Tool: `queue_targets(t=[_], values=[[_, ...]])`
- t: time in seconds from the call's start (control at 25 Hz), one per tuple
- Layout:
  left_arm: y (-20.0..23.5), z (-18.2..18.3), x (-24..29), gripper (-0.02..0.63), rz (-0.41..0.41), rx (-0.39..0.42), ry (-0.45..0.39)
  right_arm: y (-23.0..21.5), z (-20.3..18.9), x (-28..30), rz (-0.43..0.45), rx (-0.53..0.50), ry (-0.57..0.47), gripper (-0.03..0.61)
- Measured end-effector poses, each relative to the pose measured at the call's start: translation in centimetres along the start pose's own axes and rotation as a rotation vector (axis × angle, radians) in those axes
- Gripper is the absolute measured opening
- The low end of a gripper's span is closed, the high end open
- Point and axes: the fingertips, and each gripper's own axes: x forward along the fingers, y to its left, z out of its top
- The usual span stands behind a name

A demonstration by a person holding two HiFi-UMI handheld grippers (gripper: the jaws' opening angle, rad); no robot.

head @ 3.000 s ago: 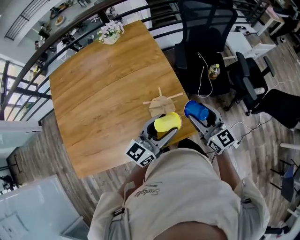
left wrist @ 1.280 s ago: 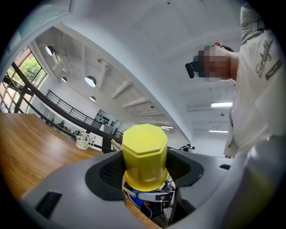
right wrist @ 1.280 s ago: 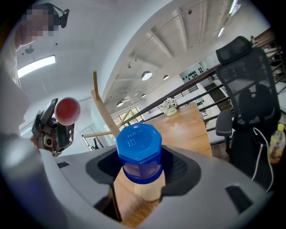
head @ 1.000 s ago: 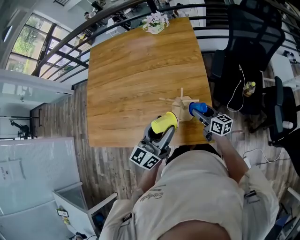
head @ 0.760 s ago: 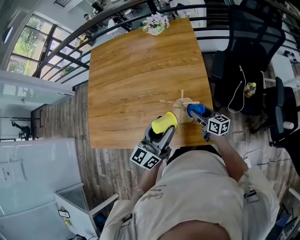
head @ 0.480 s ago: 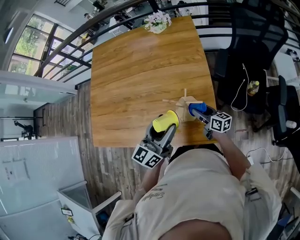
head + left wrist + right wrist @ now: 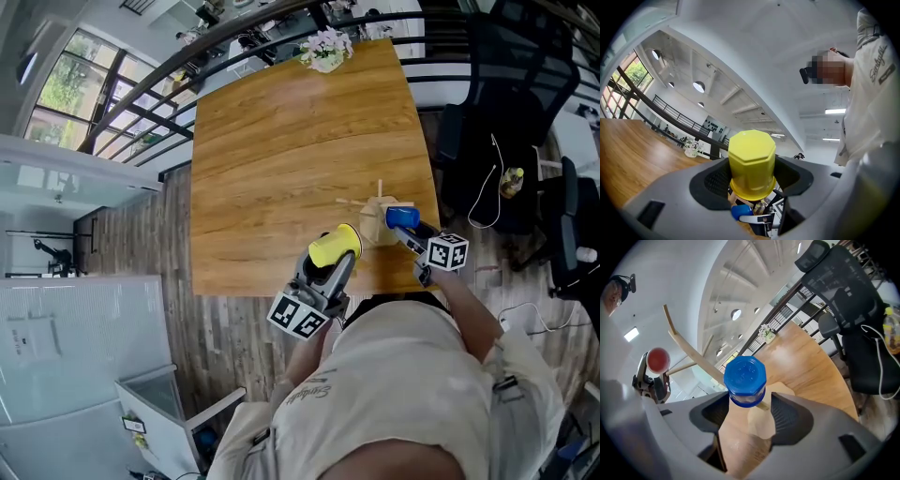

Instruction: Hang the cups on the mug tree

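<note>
Head view. Wooden table (image 7: 281, 141), seen from steeply above. Left gripper (image 7: 333, 259) is over the near edge and carries a yellow cup (image 7: 335, 247), which sits at the very tip of the jaws with its bottom turned up toward the camera. Right gripper (image 7: 406, 226) is at the table's near right corner with a blue cup (image 7: 401, 217) at its tip. The blue cup is right against the mug tree (image 7: 378, 212), a pale wooden stand with thin pegs sticking out. The yellow cup is near the tree on its left, apart from it. A flower pot (image 7: 325, 52) stands at the far edge, and office chairs (image 7: 506, 103) stand off the right side.

Left gripper view. The fingers (image 7: 715, 180) are clamped on the yellow cup. It stands between the dark pads, gripped low near its wider rim, with the eight-sided bottom well above the jaws. The blue cup shows small below it (partly hidden).

Right gripper view. The fingers (image 7: 710, 416) are closed on the blue cup, held at its lower rim between the pads, bottom end outward. The tree's pale base fills the gap beneath, and its pegs rise to the upper left. One peg end pokes out just beside the cup's lower edge. I cannot tell whether the cup is hooked on it.
</note>
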Motion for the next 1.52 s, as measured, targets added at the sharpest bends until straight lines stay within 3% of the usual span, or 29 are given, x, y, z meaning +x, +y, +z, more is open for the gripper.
queue_targets(t=[0.16,0.28,0.4,0.64,1.16,1.52], values=[[0.2,-0.2,-0.3,0.282,-0.005,-0.004,0.001,-0.6,-1.0,-1.1,-0.058,-0.017,0.012,0.247],[0.5,-0.1,0.0,0.282,-0.017,-0.008,-0.003,-0.4,-0.9,-2.4,-0.083,-0.055,0.005,0.154],[0.8,0.5,0.5,0.282,-0.034,0.001,-0.017,0.2,-0.5,-3.7,-0.09,-0.112,-0.001,0.0],[1.0,2.4,0.8,0.282,-0.056,0.031,-0.044,2.4,0.4,-6.1,-0.091,-0.224,-0.003,-0.006],[4.1,4.4,3.2,0.282,-0.039,0.072,0.013,5.4,2.2,-7.6,-0.075,-0.241,-0.059,-0.006],[5.5,2.6,4.7,0.282,-0.077,0.0,0.079,6.0,2.7,-7.9,-0.089,-0.26,-0.072,-0.006]])
